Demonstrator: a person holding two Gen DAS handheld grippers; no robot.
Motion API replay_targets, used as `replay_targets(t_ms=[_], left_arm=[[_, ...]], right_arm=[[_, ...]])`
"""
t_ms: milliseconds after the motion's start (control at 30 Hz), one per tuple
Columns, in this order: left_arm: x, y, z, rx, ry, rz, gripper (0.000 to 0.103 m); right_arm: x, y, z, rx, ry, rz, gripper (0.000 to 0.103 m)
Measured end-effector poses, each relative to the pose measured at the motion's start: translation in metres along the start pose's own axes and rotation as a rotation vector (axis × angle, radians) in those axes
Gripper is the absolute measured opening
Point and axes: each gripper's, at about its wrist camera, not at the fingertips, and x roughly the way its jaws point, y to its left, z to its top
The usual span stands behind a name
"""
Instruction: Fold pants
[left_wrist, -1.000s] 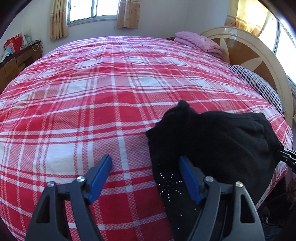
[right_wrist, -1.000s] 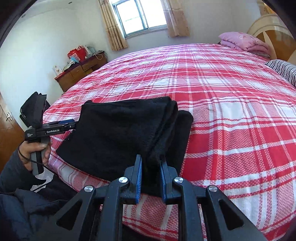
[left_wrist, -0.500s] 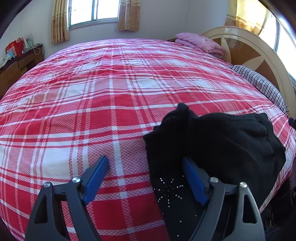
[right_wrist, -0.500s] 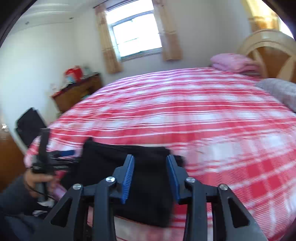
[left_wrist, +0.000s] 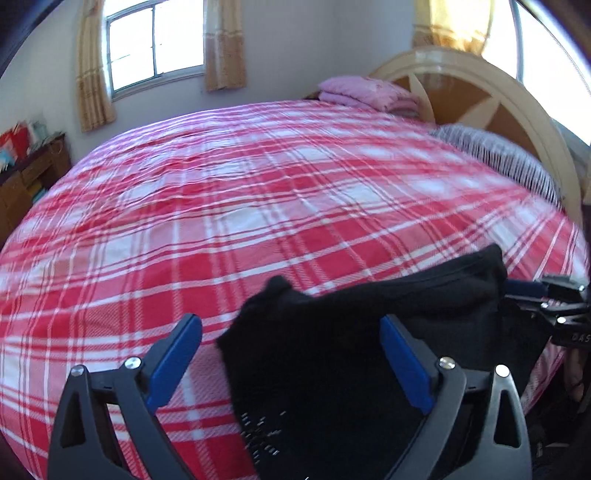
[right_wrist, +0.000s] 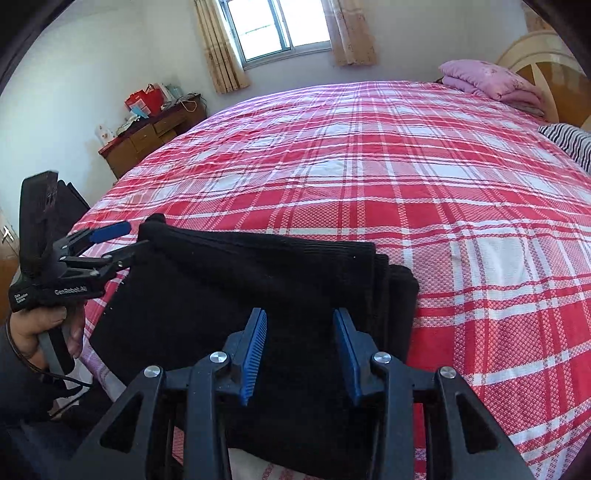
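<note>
At the near edge of the red plaid bed (right_wrist: 406, 177) lie folded black pants (right_wrist: 258, 288), the left gripper (right_wrist: 122, 240) just opening wide at their left end, the right gripper (right_wrist: 299, 343) released above them, grasping nothing.

Ahead of me: bed (right_wrist: 424, 192) w/ red-white plaid cover, fills most of rm. Curved wood headboard (left_wrist: 480, 99) on the right, pink folded blanket (right_wrist: 487, 83) & striped pillow (right_wrist: 569, 142) by it. Bright window (right_wrist: 280, 26) w/ tan curtains (right_wrist: 218, 48), white walls. Cluttered wood dresser (right_wrist: 147, 136) at left.
</note>
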Motion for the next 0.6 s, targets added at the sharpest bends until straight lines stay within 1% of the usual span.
replay_targets(t_ms=[33, 67, 100, 200, 333, 467, 600], left_arm=[[0.009, -0.006, 0.001, 0.039, 0.027, 0.033, 0.103], [0.016, -0.009, 0.002, 0.065, 0.047, 0.059, 0.103], [0.023, -0.011, 0.004, 0.076, 0.061, 0.058, 0.103], [0.034, -0.002, 0.009, 0.033, 0.095, 0.013, 0.103], [0.028, -0.004, 0.004, 0.012, 0.070, 0.006, 0.103], [0.008, -0.002, -0.002, -0.038, 0.040, -0.002, 0.103], [-0.013, -0.002, -0.007, -0.014, 0.006, 0.024, 0.103]], right_arm=[[0.000, 0.001, -0.001, -0.008, -0.003, -0.004, 0.040], [-0.001, 0.002, -0.003, -0.013, -0.005, -0.007, 0.040], [-0.001, 0.002, -0.002, -0.014, -0.006, -0.008, 0.040], [0.001, 0.002, 0.000, -0.024, -0.013, -0.016, 0.040], [-0.002, 0.004, -0.001, -0.029, -0.028, -0.025, 0.040], [-0.014, 0.012, 0.000, -0.035, -0.077, -0.048, 0.041], [-0.027, 0.031, -0.001, -0.103, -0.132, -0.007, 0.043]])
